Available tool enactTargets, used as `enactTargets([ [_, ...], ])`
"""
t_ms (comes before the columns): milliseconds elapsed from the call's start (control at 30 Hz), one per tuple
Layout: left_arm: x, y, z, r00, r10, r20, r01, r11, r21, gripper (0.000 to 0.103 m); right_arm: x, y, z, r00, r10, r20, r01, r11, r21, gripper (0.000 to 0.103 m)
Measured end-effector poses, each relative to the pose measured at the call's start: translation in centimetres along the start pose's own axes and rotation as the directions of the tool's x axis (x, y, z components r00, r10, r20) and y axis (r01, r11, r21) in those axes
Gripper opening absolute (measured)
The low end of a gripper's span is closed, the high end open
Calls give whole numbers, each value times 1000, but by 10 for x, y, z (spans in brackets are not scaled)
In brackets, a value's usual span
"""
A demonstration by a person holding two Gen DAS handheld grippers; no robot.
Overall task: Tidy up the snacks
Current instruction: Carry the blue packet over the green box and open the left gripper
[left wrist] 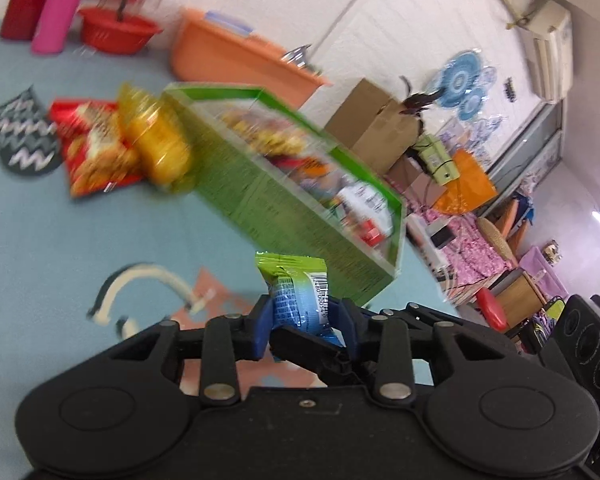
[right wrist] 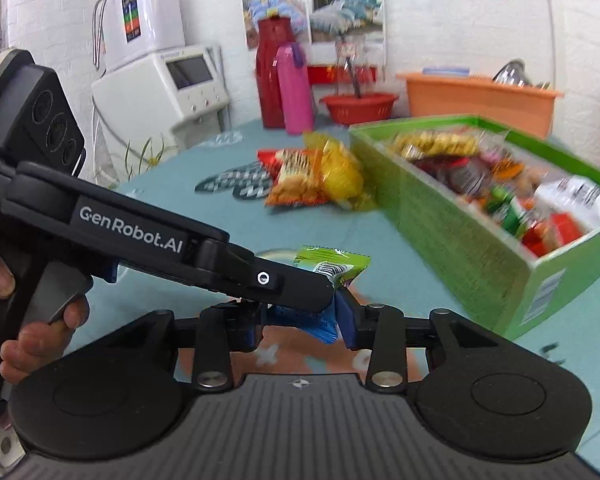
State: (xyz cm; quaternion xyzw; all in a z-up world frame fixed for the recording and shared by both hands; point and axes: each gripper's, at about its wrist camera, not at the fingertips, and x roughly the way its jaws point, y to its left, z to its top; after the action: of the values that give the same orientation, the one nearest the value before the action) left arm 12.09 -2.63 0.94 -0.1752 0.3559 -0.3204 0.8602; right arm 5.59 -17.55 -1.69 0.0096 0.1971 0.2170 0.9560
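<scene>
Mid-step of sorting snacks into the box, judging by the layout; small crinkly snack packet, green at the top and blue below with a barcode (left wrist: 296,292), pinched in the left gripper (left wrist: 306,322), blue pads pressed together on its lower half, at centre of the left wrist view; same packet seen at lower centre of the right wrist view (right wrist: 332,268), with the left gripper's black finger reaching in from the left and covering part of it; right gripper (right wrist: 300,326) spread around the blue end of the packet, blue pads either side, the right-hand one close against the foil; contact there cannot be told for certain through the blur and the finger in front, so counted as not clamped.

Open green cardboard box (left wrist: 300,220) just beyond the packet toward the upper right, already holding a jumble of wrappers; same box at right of the right wrist view (right wrist: 460,240); red-and-orange snack bag (right wrist: 296,180) and crinkled yellow bag (right wrist: 340,172) lying on the pale blue tablecloth (right wrist: 180,200) just beside the box's far end, not yet boxed.

Next move, as a judgement: carry the packet over the near green wall, clear of the rim, and let go only above the contents; right gripper best kept off the packet to avoid a tug between the two; risk of the light foil slipping or snagging on the box edge.
</scene>
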Motion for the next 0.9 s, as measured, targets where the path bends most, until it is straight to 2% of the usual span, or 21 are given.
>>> enactTargets([
  [200,16,-43,35,998,-34,51,28,992,120,25,-24,-19,24,983,-98,153,100,995,-5,63],
  [367,41,-58,58,997,-50,57,39,984,172,25,-28,-43,38,965,-154,214,152,988,25,62],
  [567,67,-57,76,998,-42,47,32,981,192,25,-19,-66,47,956,-177,235,165,984,72,62],
  [767,89,-36,82,1000,-14,28,9,987,163,28,0,-78,45,963,-171,206,157,984,83,62],
  [800,94,-33,82,1000,-3,19,0,986,167,32,5,-79,44,965,-172,196,158,984,85,62],
  [833,98,-28,81,1000,10,10,-12,986,166,55,11,-80,43,968,-171,184,158,984,83,63],
  [867,100,-25,80,1000,29,8,-30,987,157,92,17,-82,41,971,-174,164,163,983,82,64],
  [900,100,-23,77,999,49,17,-51,987,151,103,23,-83,40,973,-181,141,170,982,83,67],
])
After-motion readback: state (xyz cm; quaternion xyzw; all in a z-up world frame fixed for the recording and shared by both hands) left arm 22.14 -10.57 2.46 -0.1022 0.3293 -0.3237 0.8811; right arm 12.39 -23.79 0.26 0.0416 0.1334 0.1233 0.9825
